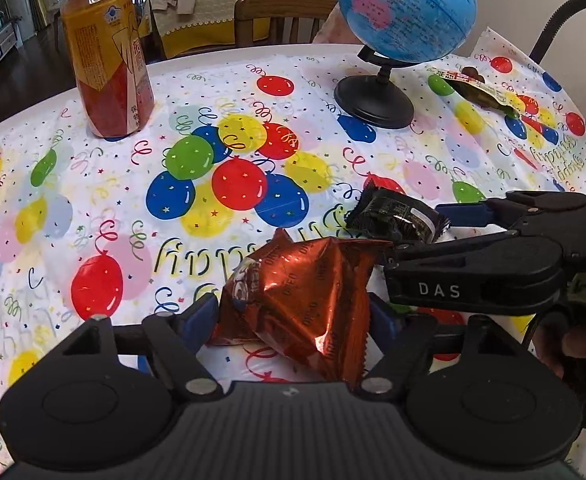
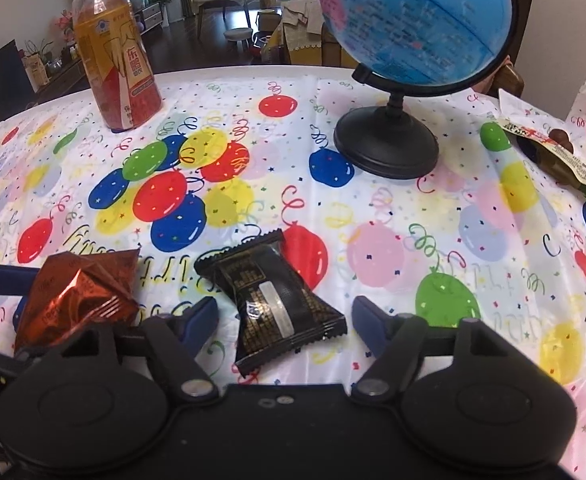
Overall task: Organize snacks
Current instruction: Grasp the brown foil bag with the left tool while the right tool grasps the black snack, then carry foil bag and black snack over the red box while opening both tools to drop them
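**Foil packs between blue pads, both grippers low over the cloth**

Copper-red foil pack (image 1: 297,312), crumpled, printed all over with small "OREO" marks. It lies on the balloon cloth (image 1: 93,208) between the blue pads of the left gripper (image 1: 293,320). The pads look to touch its sides, but whether they press I cannot tell. No earlier view is given.

Black pack (image 2: 281,300), gold print, pale stripe across its middle, crimped ends. It lies flat between the right gripper (image 2: 285,316) pads. Jaws apart, with cloth showing on both sides of the pack. Lettering too small to read.

The two packs lie just beside each other. In the left view the right gripper's body, marked "DAS", crosses in front of the black pack's near end.

Cloth print: coloured balloons, streamers, script reading "Happy", seen upside down.

Further back: bottle (image 2: 115,64), upright, orange-and-red label with Chinese characters, amber drink inside. Globe (image 2: 413,20), blue, on a black stand, well apart from the bottle. To the right, a dark brown wrapper (image 1: 481,90) with a yellow label lies flat, unreadable.

Beyond the table edge: a wooden chair (image 1: 281,16).
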Motion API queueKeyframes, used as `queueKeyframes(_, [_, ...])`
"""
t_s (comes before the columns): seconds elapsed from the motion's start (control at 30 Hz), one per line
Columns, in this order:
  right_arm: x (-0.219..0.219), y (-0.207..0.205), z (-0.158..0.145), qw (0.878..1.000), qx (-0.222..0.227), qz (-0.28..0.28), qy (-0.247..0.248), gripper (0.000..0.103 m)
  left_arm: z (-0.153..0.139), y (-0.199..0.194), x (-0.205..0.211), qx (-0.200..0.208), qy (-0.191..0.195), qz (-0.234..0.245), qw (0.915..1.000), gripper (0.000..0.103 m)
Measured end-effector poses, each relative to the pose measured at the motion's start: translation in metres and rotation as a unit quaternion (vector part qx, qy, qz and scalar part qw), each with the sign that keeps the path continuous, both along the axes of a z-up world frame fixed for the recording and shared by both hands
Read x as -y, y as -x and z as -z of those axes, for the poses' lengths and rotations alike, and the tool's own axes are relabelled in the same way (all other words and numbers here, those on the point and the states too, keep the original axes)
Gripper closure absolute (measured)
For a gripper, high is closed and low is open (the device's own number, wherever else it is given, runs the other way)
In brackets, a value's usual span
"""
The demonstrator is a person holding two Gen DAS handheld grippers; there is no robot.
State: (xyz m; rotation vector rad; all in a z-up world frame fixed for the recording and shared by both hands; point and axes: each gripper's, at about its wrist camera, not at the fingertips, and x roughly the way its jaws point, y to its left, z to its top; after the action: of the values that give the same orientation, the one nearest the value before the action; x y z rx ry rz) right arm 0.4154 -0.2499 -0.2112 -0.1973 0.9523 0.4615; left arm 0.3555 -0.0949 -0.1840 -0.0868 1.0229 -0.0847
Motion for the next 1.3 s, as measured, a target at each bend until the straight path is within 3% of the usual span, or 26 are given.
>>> queueKeyframes(0.07, [0.0, 0.001, -0.001, 1.0, 0.004, -0.002, 0.003, 0.051, -0.001, 0.001, 0.001, 0.003, -0.001, 0.0, 1.0, 0.03])
queueKeyframes(0.33, [0.003, 0.013, -0.007, 1.0, 0.007, 0.005, 0.002, 0.054, -0.005, 0.009, -0.002, 0.006, 0.002, -0.008, 1.0, 0.047])
queueKeyframes(0.73, [0.01, 0.055, -0.045, 0.999, 0.019, 0.024, -0.021, 0.054, -0.028, 0.045, -0.017, 0.016, 0.019, -0.031, 0.9992, 0.048])
queueKeyframes(1.3, [-0.014, 0.145, -0.118, 0.997, 0.043, 0.031, -0.055, 0.054, -0.09, 0.123, -0.071, 0.039, 0.036, -0.073, 0.9959, 0.048])
